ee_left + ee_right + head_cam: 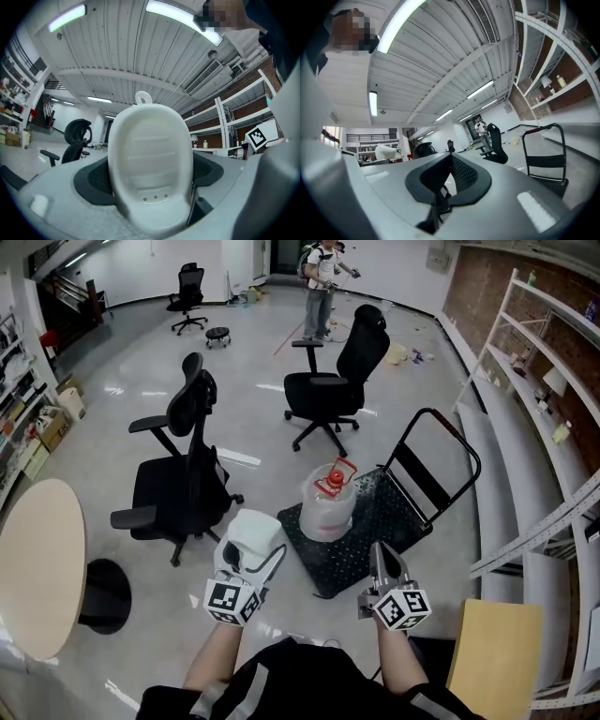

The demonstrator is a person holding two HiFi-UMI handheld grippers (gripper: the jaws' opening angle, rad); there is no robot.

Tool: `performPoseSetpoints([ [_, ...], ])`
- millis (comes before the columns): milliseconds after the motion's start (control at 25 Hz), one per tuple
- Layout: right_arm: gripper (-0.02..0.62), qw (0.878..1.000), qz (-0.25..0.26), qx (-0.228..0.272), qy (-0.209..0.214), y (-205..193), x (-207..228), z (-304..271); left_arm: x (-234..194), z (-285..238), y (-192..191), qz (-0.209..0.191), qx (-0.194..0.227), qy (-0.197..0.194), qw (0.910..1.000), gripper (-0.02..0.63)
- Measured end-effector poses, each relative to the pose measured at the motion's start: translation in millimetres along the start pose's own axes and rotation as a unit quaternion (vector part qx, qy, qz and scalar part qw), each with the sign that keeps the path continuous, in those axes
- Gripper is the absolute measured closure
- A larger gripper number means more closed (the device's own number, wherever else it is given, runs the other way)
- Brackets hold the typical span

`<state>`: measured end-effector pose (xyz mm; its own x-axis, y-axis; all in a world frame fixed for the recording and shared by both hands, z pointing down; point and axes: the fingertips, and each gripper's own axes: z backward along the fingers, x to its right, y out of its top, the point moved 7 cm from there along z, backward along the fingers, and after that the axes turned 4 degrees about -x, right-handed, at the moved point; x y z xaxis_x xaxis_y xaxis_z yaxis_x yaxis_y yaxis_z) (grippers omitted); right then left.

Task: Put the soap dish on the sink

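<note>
I take the black platform cart [380, 517] as my mark. The white shelving [544, 381] along the brick wall runs past the cart's handle side. A round table [37, 563] sits well to the cart's left. One black office chair [183, 479] stands between that table and the cart, and a second office chair [342, 371] stands beyond the cart's far end. Much farther off that way a person [321, 287] is on their feet. A clear water jug [328, 507] with a red cap stands upright on the cart's deck, at its left corner.

On my side of the cart, my left gripper [253, 549] hangs just off that left corner. Its jaws are spread wide and pinch the white soap dish [251, 529] between the pads. In the left gripper view the dish's hollow faces the camera. My right gripper [382, 556] hangs over the cart's near edge, with its jaws pressed together on nothing.
</note>
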<state>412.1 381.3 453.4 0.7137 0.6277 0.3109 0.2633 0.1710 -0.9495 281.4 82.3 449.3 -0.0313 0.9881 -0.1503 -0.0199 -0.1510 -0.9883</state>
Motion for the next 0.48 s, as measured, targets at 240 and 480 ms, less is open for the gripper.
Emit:
performPoseSetpoints([
  [240, 0.591, 0.993, 0.006, -0.042, 0.109, -16.9, -37.7, -66.9, -29.0, 34.8, -0.6, -0.004, 0.009, 0.095, 0.9954, 0.133],
  [480, 0.591, 0.974, 0.004, -0.061, 0.219, -18.4, -73.6, -125.4, -45.1, 65.5, 11.7, -0.007, 0.028, 0.191, 0.9812, 0.133],
])
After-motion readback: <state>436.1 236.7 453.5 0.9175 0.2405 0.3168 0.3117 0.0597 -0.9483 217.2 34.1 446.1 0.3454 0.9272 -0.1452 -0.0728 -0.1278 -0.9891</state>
